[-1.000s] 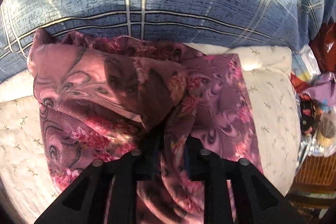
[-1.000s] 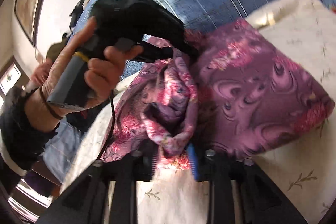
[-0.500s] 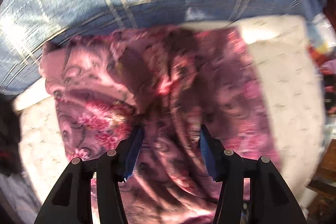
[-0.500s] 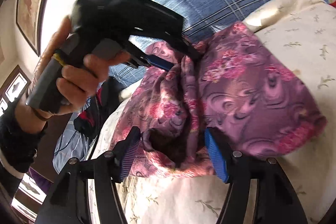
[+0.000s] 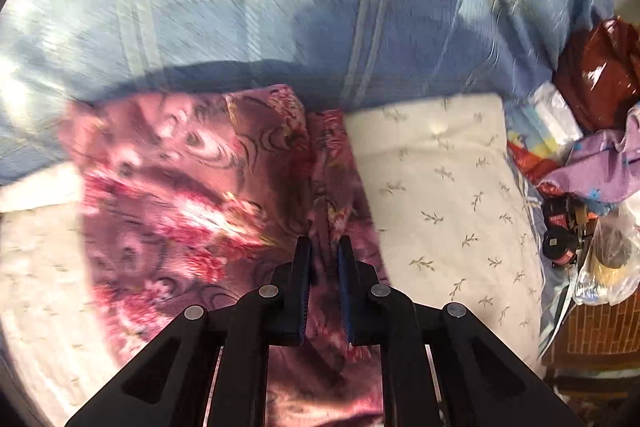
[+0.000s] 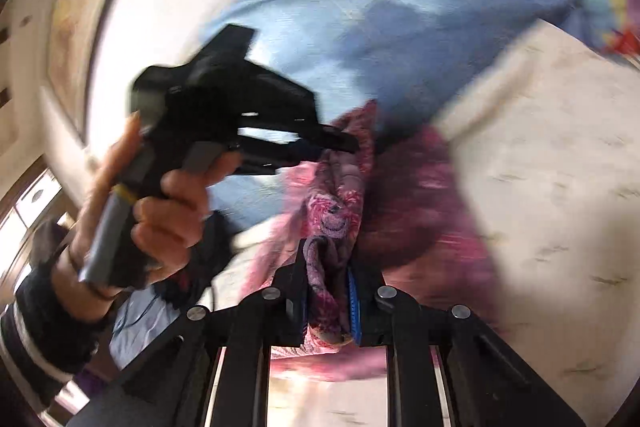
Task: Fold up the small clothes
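Observation:
A pink-purple floral garment (image 5: 192,187) lies bunched on a cream leaf-print sheet (image 5: 440,187). In the left wrist view my left gripper (image 5: 324,251) points steeply down, its jaws closing tight on a raised fold along the garment's right edge. In the right wrist view the garment (image 6: 332,211) hangs in a gathered ridge. My right gripper (image 6: 329,267) has its jaws closing on the near end of that ridge, pads pressing the cloth. A hand (image 6: 160,219) holds the left gripper (image 6: 348,145), whose tips meet the ridge's far end. This view is motion-blurred.
A blue plaid blanket (image 5: 280,7) covers the bed behind the sheet. At the right edge sit a red-brown bag (image 5: 600,75), a purple cloth (image 5: 600,163), a clear plastic bag (image 5: 608,259) and wooden furniture (image 5: 592,327). A pale wall (image 6: 140,27) stands at left.
Both grippers opened wide half a second ago and have closed again on the garment. The cloth's bulk now lies left of the left gripper, with more bare sheet at right.

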A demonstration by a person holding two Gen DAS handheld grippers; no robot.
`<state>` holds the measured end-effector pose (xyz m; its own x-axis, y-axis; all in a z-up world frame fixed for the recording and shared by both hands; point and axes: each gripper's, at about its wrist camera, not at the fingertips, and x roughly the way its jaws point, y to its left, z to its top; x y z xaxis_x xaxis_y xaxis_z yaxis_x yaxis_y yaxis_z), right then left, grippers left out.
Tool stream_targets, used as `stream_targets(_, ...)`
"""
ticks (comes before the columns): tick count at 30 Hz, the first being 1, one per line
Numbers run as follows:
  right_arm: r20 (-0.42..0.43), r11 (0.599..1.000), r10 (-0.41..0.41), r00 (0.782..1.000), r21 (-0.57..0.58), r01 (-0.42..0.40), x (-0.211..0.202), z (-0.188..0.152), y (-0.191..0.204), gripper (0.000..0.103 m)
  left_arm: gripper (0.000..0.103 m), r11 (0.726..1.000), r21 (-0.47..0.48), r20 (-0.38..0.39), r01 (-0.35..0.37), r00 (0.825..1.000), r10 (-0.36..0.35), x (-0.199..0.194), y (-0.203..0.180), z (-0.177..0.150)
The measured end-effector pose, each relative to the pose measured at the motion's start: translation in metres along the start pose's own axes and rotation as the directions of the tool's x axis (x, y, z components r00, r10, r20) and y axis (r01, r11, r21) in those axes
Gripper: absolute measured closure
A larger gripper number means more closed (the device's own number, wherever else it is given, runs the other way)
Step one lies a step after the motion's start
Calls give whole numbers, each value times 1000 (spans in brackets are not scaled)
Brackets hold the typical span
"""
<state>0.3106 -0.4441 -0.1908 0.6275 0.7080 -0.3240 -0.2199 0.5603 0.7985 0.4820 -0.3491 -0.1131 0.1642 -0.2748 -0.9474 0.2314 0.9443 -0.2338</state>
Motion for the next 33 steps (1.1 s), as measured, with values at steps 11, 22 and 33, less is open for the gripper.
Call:
stream_targets(11, -40, 994, -105, 994, 37, 107, -20, 31, -30, 53, 65, 964, -127, 164, 233, 964, -212, -43, 80, -30)
stream_targets(22, -314, 985, -92, 945, 113, 133, 124, 111, -47, 42, 45, 926, -336, 161, 174, 979, -126, 17, 190, -57)
stream_targets(33, -296, 995, -92, 951, 0, 96, 122, 119, -46, 92, 52, 967, -248, 242, 59, 970, 3, 17, 160, -58)
